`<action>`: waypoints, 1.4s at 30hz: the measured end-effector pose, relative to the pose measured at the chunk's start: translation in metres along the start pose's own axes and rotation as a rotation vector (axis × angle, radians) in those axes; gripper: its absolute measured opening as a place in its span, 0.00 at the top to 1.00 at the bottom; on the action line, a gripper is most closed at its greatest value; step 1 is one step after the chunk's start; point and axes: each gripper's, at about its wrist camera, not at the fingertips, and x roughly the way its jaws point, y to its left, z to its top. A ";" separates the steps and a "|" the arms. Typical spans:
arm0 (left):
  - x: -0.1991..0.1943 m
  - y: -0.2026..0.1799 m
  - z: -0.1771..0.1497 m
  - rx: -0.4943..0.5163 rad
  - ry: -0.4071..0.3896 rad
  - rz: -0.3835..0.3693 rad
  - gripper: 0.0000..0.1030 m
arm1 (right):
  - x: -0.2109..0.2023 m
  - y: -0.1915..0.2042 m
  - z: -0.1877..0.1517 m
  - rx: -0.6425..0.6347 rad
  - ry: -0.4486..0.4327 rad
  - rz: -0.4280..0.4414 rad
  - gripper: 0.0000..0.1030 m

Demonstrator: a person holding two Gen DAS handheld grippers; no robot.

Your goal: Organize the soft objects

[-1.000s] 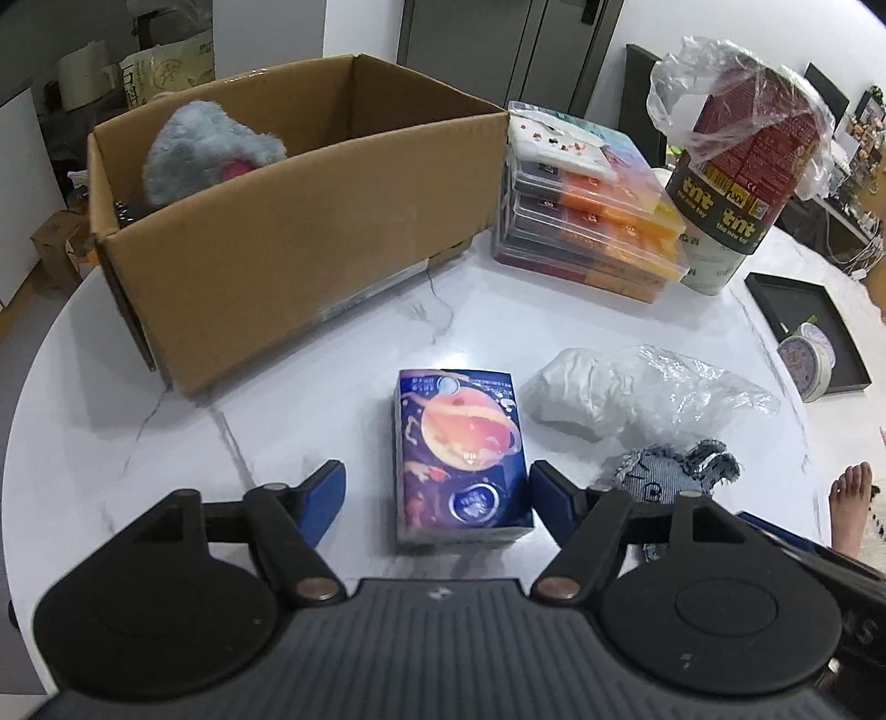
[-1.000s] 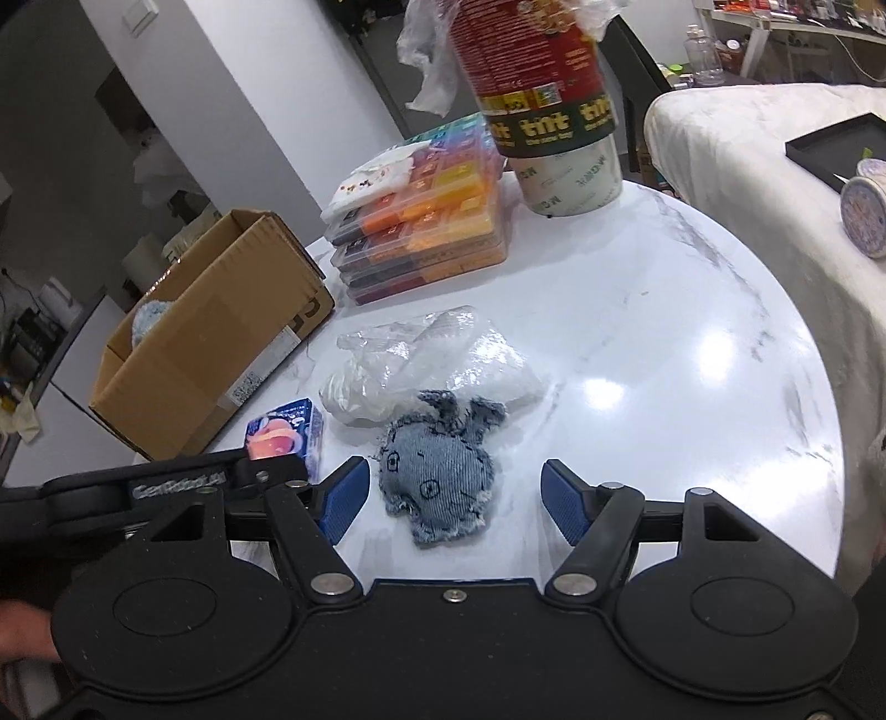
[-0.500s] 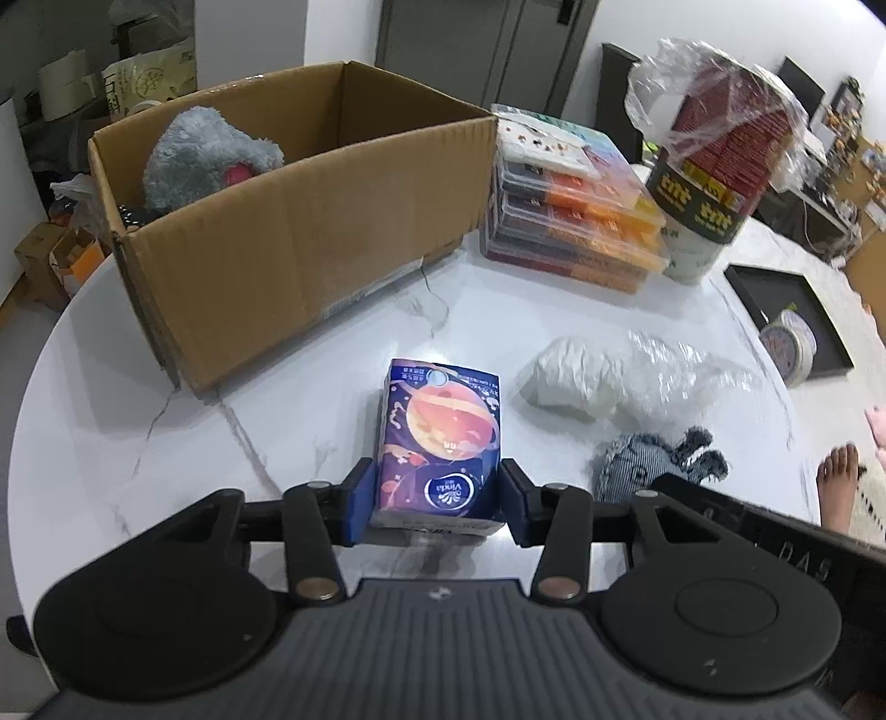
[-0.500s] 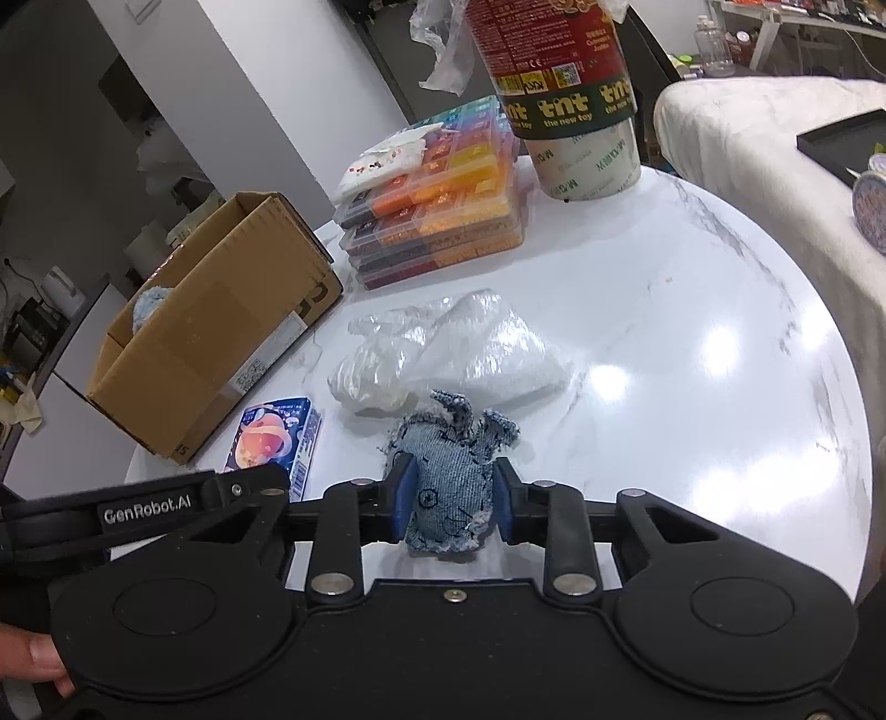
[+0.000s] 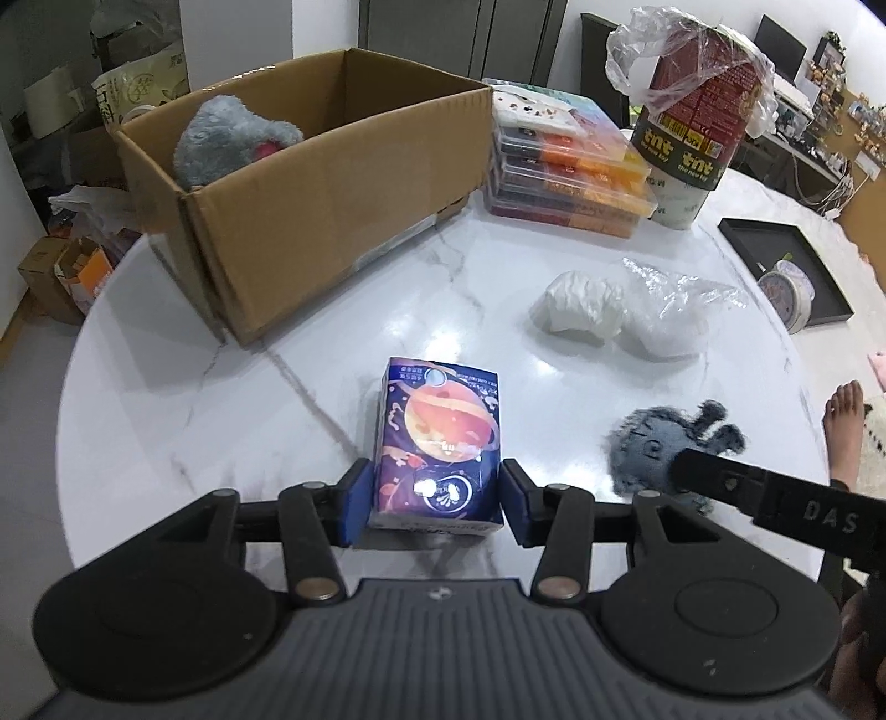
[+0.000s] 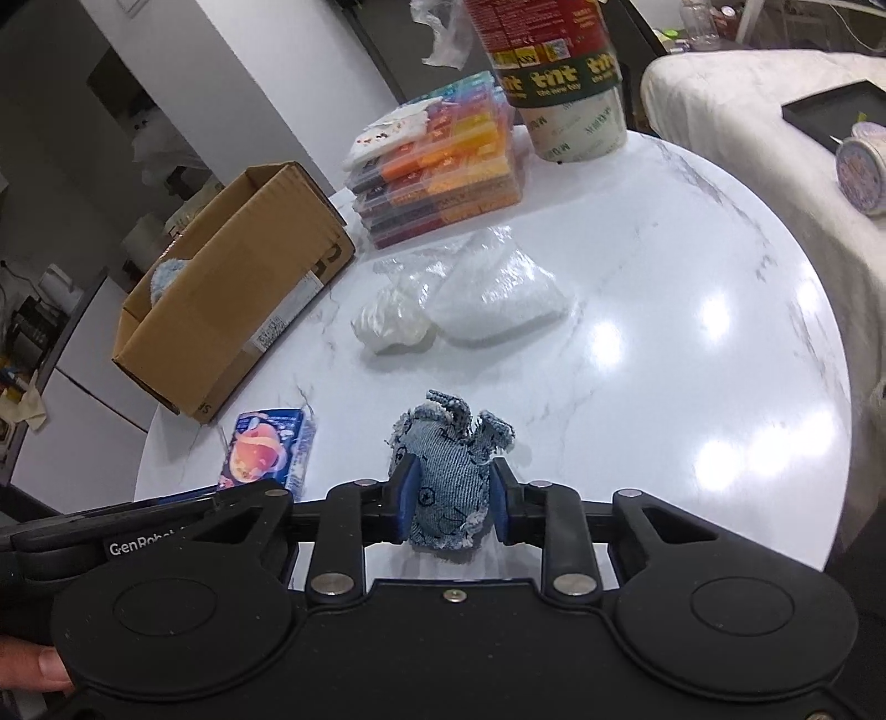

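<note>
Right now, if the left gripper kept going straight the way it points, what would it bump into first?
The left gripper already clamps the tissue pack. Straight ahead lies bare marble table, so probably the tabletop first; the cardboard box sits left of that line. Depth is uncertain.

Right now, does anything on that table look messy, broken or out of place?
Mostly tidy. The tall red tnt tub wears a torn, loose plastic wrap flapping off its top, and a crumpled clear bag lies beside a white bundle. Nothing looks spilled or broken.
</note>
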 end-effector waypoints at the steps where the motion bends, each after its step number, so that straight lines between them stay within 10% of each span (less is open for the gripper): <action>1: -0.001 0.001 -0.001 0.002 0.000 0.006 0.53 | -0.001 -0.001 -0.001 0.007 0.001 0.001 0.71; 12: -0.003 0.003 0.003 0.002 -0.015 0.027 0.44 | -0.008 0.002 -0.004 -0.013 0.009 -0.014 0.43; 39: 0.023 -0.010 0.003 0.023 -0.037 0.073 0.37 | 0.011 0.013 -0.003 -0.171 -0.070 -0.035 0.34; 42: 0.021 -0.006 0.002 0.004 -0.049 0.061 0.42 | 0.012 0.021 -0.006 -0.213 -0.049 -0.034 0.48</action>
